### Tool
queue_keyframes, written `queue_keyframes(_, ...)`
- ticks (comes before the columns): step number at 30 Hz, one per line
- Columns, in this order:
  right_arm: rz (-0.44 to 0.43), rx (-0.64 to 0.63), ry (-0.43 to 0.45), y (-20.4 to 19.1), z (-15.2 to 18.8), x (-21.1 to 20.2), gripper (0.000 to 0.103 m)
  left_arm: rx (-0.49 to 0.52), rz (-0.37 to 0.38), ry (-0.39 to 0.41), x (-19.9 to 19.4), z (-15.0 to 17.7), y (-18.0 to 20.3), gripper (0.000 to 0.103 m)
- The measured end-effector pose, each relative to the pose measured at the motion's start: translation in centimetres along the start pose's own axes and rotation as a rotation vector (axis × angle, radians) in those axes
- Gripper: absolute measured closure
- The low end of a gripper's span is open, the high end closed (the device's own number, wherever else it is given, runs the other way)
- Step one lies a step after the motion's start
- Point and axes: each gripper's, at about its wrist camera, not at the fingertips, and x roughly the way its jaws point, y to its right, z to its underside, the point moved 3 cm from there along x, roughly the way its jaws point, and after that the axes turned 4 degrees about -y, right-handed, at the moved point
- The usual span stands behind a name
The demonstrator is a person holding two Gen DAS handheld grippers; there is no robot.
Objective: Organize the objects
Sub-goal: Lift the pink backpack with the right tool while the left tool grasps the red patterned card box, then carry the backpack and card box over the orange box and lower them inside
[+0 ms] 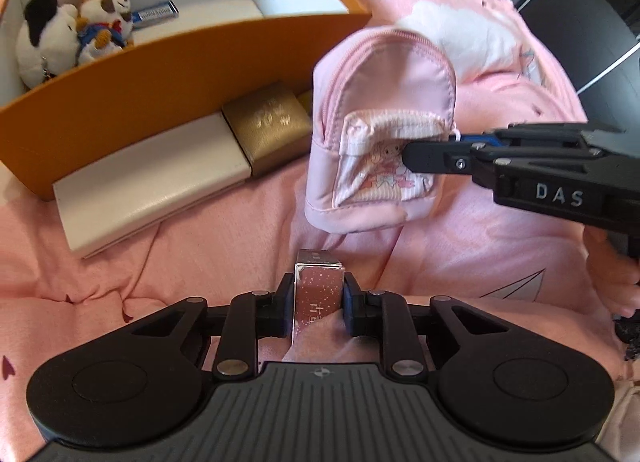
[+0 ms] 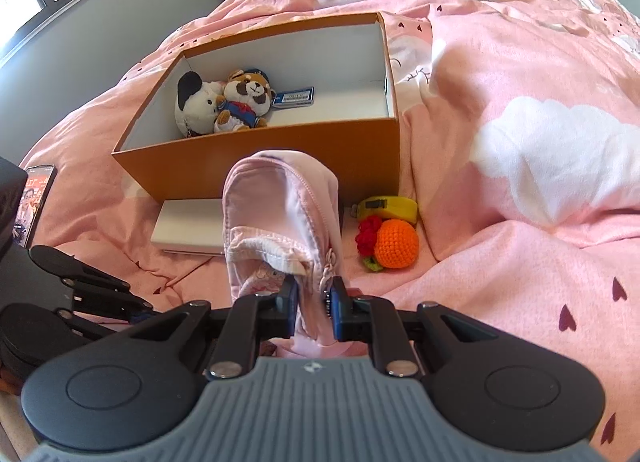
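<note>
While both claws are busy on the pink quilt (image 2: 500, 262), the orange box (image 2: 256, 157) serves as the landmark for every place below.

Writing, right tool: raised letters "DAS" show on its black body in the left wrist view.
Writing, gold case: the gold case (image 1: 268, 127) bears embossed marks, too blurred to read.
Writing, small carton: the small pink carton (image 1: 319, 298) has pale characters on its face, not legible.
Writing, blue packet: the blue packet (image 2: 294, 97) carries a white label with print too small to read.

Orange box: open-topped, white inside, resting on the quilt.
Contents: a black-and-white plush dog (image 2: 196, 103) and a brown plush animal in a blue outfit (image 2: 244, 101) lean together at the left end; the blue packet lies just beside them; the right end holds nothing else visible.

Outside the box: a white flat case (image 1: 152, 181) and the gold case lie against its near wall; a yellow tape measure (image 2: 388, 207) and a crocheted orange with red flower (image 2: 396, 244) sit by its near right corner.

Left gripper (image 1: 318, 296): clenched on the small pink carton, in front of the box.
Right gripper (image 2: 316, 304): clamped on the pink mini backpack (image 2: 280, 213), held upright in front of the box's near wall; a cartoon print marks its front pocket.
</note>
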Motion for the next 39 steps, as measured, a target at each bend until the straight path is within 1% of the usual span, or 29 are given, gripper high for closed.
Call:
queue_keyframes(4,-0.004,-0.011,0.030,-0.3,-0.9,-1.2,0.086,-0.033,0.033,0.047,-2.0,-0.2,-1.0,0.078)
queue_keyframes(6,-0.002,-0.020,0.049,-0.5,-1.6,-1.9,0.086,-0.055,0.043,0.086,-3.0,-1.1,-1.2,0.078)
queue_keyframes(10,-0.006,-0.042,0.077,-0.9,-2.9,-3.0,0.086,-0.116,0.070,0.173,-6.2,-2.0,-2.7,0.078)
queue_keyframes(12,-0.026,-0.048,0.093,-1.1,-3.8,-3.6,0.086,-0.145,0.081,0.224,-7.8,-2.5,-3.4,0.078)
queue_keyframes(15,-0.081,-0.036,0.114,-1.1,-5.9,-4.5,0.086,-0.190,0.100,0.299,-10.2,-3.5,-4.6,0.078)
queue_keyframes(19,-0.121,-0.047,0.132,-1.3,-9.0,-5.3,0.086,-0.267,0.113,0.437,-13.8,-5.4,-6.8,0.078)
queue_keyframes(20,-0.126,-0.055,0.131,-1.4,-9.8,-5.3,0.086,-0.295,0.112,0.473,-14.5,-6.0,-7.5,0.078)
queue_keyframes(22,-0.138,-0.066,0.124,-1.5,-11.4,-4.9,0.086,-0.339,0.093,0.519,-15.1,-7.1,-8.9,0.078)
queue_keyframes(23,-0.133,-0.057,0.121,-1.4,-12.1,-4.6,0.086,-0.350,0.083,0.518,-15.0,-7.8,-9.6,0.078)
queue_keyframes(25,-0.133,-0.068,0.108,-1.4,-13.7,-3.6,0.086,-0.374,0.077,0.485,-14.3,-9.2,-11.1,0.078)
queue_keyframes(28,-0.138,-0.073,0.072,-1.0,-15.8,-1.5,0.086,-0.396,0.073,0.385,-12.5,-10.7,-13.2,0.078)
queue_keyframes(30,-0.132,-0.080,0.044,-0.9,-16.9,0.1,0.086,-0.398,0.051,0.315,-11.3,-11.4,-14.3,0.078)
queue_keyframes(32,-0.133,-0.085,0.011,-0.6,-17.7,1.8,0.086,-0.393,0.050,0.248,-10.3,-11.9,-15.3,0.078)
queue_keyframes(34,-0.151,-0.078,-0.034,-0.4,-18.3,3.6,0.086,-0.402,0.069,0.185,-9.2,-12.4,-16.3,0.078)
queue_keyframes(39,-0.196,-0.062,-0.155,-0.2,-19.1,7.8,0.086,-0.364,0.049,0.045,-6.8,-14.0,-17.2,0.078)
